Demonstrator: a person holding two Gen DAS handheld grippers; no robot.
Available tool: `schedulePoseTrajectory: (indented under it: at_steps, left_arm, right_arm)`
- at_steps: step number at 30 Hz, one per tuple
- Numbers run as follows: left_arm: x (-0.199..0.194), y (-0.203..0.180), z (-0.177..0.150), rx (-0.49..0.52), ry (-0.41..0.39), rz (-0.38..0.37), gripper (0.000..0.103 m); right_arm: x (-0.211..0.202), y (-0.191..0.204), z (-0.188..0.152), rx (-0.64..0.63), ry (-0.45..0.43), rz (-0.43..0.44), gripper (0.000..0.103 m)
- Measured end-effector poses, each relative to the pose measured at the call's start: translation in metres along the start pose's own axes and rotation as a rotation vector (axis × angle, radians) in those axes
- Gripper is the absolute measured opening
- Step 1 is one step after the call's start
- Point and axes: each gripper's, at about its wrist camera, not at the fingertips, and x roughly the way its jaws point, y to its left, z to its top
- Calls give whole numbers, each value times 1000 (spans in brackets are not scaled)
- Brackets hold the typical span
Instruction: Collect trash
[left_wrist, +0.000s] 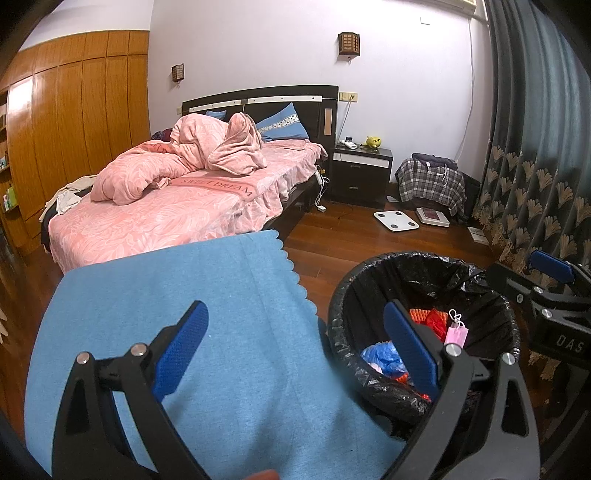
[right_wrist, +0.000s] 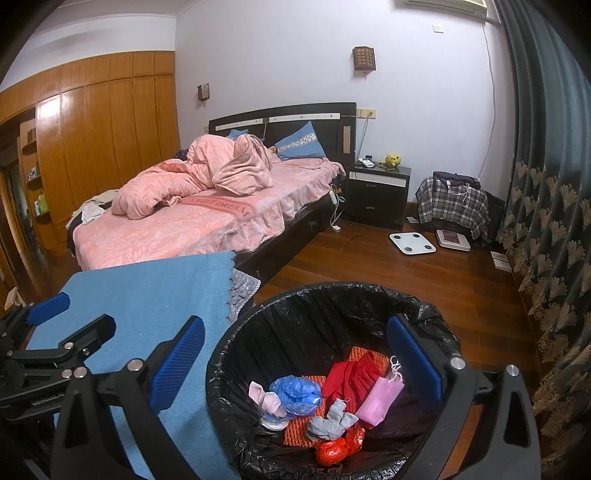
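Right then, over a round bin lined with a black plastic bag (right_wrist: 332, 306): stood on the wooden floor (right_wrist: 406, 280) just beside the counter under a flat blue cloth (left_wrist: 166, 295). Right gripper (right_wrist: 295, 365) hung above the bin's open mouth, blue padded fingers (right_wrist: 415, 365) spread wide, nothing between them. Left gripper (left_wrist: 295, 350) straddled the counter's edge and the bin's rim, fingers (left_wrist: 181, 350) likewise spread wide and empty.

Down inside the bin, all of it heaped together: a crumpled blue plastic bag (right_wrist: 295, 395), a red cloth bundle (right_wrist: 351, 380) lying over an orange textured sheet (right_wrist: 360, 356), a pink face mask with white ear loops (right_wrist: 380, 400) against the red bundle, a grey crumpled sock-like piece (right_wrist: 330, 421), a small pink one (right_wrist: 264, 400), and shiny red-orange foil wrappers (right_wrist: 338, 446) nearest the camera.

Further back, a bed with a rumpled pink quilt (left_wrist: 155, 173), a dark nightstand (left_wrist: 360, 173) beside it, and a white square bathroom scale (left_wrist: 396, 219) flat on the floor. Dark patterned curtain (left_wrist: 535, 147) down the right side.
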Motion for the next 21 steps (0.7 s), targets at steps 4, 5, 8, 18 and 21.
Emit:
schedulePoseTrajectory:
  at_steps: [4, 5, 8, 18, 21]
  left_arm:
    - [0, -1, 0, 0, 0, 0, 93]
    - [0, 0, 0, 0, 0, 0, 93]
    - [0, 0, 0, 0, 0, 1, 93]
    - [0, 0, 1, 0, 1, 0, 93]
    - [0, -1, 1, 1, 2, 1, 93]
  right_arm:
    - [0, 0, -1, -1, 1, -1, 97]
    - [0, 0, 0, -1, 1, -1, 97]
    - [0, 1, 0, -1, 0, 0, 97]
    - [1, 1, 0, -2, 2, 0, 97]
    - [1, 1, 0, -2, 2, 0, 97]
